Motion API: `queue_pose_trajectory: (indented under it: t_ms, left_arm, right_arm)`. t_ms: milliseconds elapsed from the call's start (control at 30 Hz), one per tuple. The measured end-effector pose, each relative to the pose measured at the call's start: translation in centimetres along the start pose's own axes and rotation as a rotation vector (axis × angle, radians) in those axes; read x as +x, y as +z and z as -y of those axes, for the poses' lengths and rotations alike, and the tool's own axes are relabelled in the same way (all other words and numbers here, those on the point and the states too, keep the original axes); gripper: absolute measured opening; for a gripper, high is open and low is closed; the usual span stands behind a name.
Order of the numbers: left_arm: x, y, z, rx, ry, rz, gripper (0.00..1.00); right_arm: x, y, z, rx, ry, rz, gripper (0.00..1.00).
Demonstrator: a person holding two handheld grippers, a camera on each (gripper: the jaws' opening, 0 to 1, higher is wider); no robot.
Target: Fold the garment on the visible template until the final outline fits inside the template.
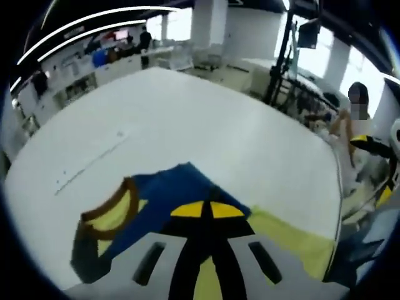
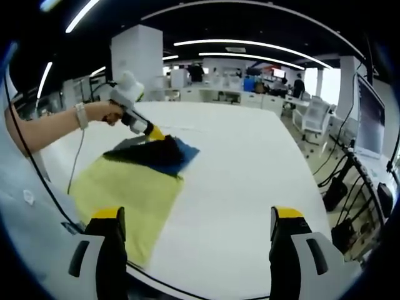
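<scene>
The garment [image 2: 134, 178], pale yellow with a dark blue part and a brown-trimmed collar [image 1: 115, 212], lies on the near left part of the white surface [image 2: 250, 181], partly folded so the blue section is doubled over the yellow at its far end. In the right gripper view the left gripper [image 2: 155, 133] reaches in from the left, held by a hand [image 2: 112, 112], with its yellow tips down at the dark bunched fabric; in the left gripper view its fingers [image 1: 187, 209] look pressed together on the blue cloth, so it appears to be pinching the garment, though the contact itself is blurred. The right gripper [image 2: 197, 219] hangs above the near edge of the surface with its fingers spread wide and nothing between them, well apart from the cloth. No template outline can be made out under the garment beyond a faint line on the surface in the left gripper view, so how well the fold fits cannot be judged. The likely trouble from here is a one-handed pull: with the near yellow part lying free, dragging the pinched layer could slide the whole garment across the smooth surface or skew the fold, leaving a corner outside the outline. A shallow pinch could also slip off mid-fold and let the layer drop crumpled.
</scene>
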State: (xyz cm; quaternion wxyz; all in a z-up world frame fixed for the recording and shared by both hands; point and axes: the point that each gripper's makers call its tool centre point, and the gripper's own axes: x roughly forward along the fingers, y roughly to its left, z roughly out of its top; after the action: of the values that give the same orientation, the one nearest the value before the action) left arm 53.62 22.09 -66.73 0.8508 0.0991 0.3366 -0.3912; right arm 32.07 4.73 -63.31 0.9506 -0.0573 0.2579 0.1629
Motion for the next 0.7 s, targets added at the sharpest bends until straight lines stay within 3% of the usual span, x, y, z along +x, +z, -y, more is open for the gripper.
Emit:
queue_pose_trajectory:
  t_ms: [100,267,433,567,700]
  left_arm:
    - [-1.0,1.5,-0.8,-0.076,0.026,0.082,0.00]
    - [-1.0,1.7,-0.3,-0.068,0.033,0.089,0.00]
    - [0.8,0.1,1.0,-0.084,0.033,0.068,0.00]
    - [1.6,-1.7,3.7,-0.070,-0.028,0.030,0.00]
    - [2.3,-3.2,4.9,-0.068,-0.054,-0.004,0.00]
  right_arm:
    - [0.1,0.1,-0.1,-0.004,0.004,0.002,0.95]
    - [0.4,0.3,-0.1,-0.010,0.011,0.003,0.95]
    - [0.5,0.4,-0.1,-0.013,0.014,0.006,0.95]
    - [0.1,0.1,0.3,0.001,-0.003,0.004,0.95]
    - [0.0,-0.5,0.4,0.006,-0.006,-0.011,0.95]
